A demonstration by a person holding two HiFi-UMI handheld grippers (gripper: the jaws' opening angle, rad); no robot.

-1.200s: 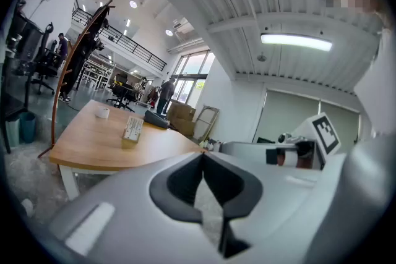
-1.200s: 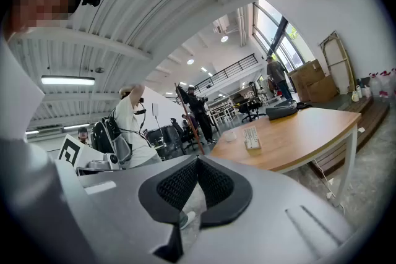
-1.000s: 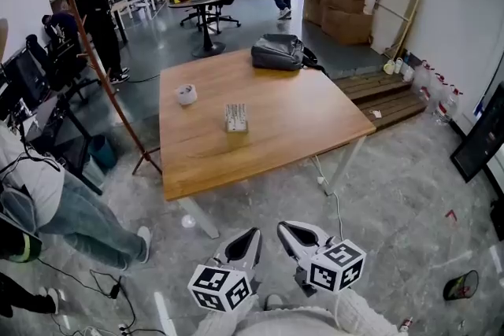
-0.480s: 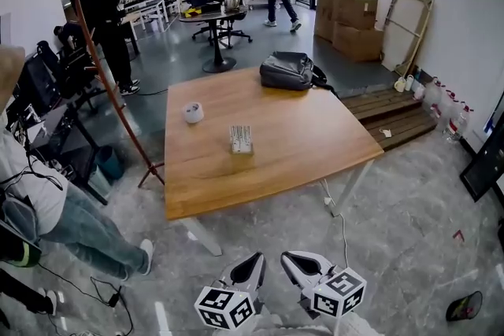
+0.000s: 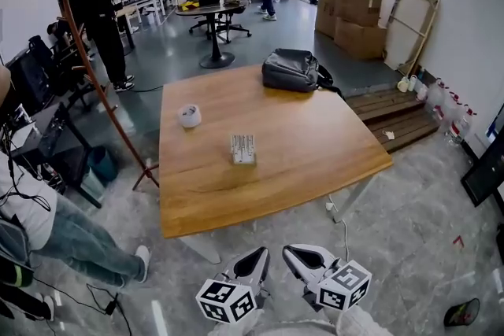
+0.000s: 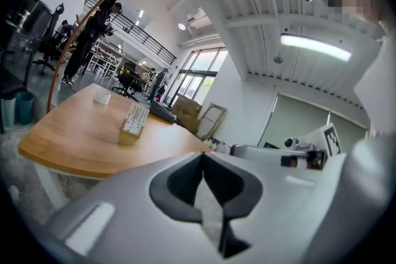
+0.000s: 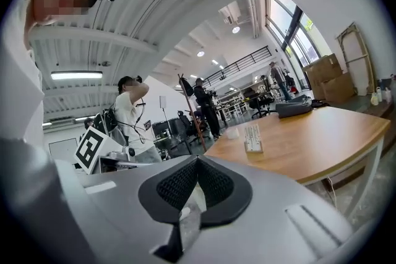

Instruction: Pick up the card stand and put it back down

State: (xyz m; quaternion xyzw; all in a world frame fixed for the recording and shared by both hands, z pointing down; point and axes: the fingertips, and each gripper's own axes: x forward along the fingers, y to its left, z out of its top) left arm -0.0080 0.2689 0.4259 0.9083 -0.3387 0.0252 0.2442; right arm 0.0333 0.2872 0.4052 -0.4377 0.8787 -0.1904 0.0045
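The card stand (image 5: pixel 243 149) is a small pale block with ribbed slots, standing near the middle of the wooden table (image 5: pixel 315 161). It also shows in the left gripper view as the card stand (image 6: pixel 134 120) and in the right gripper view as the card stand (image 7: pixel 252 137). My left gripper (image 5: pixel 258 254) and right gripper (image 5: pixel 293 252) hang low in front of the table's near edge, well short of the stand. Both have their jaws shut with nothing between them.
A roll of tape (image 5: pixel 188 116) lies at the table's left side and a dark bag (image 5: pixel 293 70) at its far edge. A wooden coat rack (image 5: pixel 87 67) leans left of the table. People stand at the left and behind. Cardboard boxes (image 5: pixel 356 16) are stacked at the back right.
The head view has drawn a little closer to the table and shifted slightly; both grippers stay shut and low in front of it.
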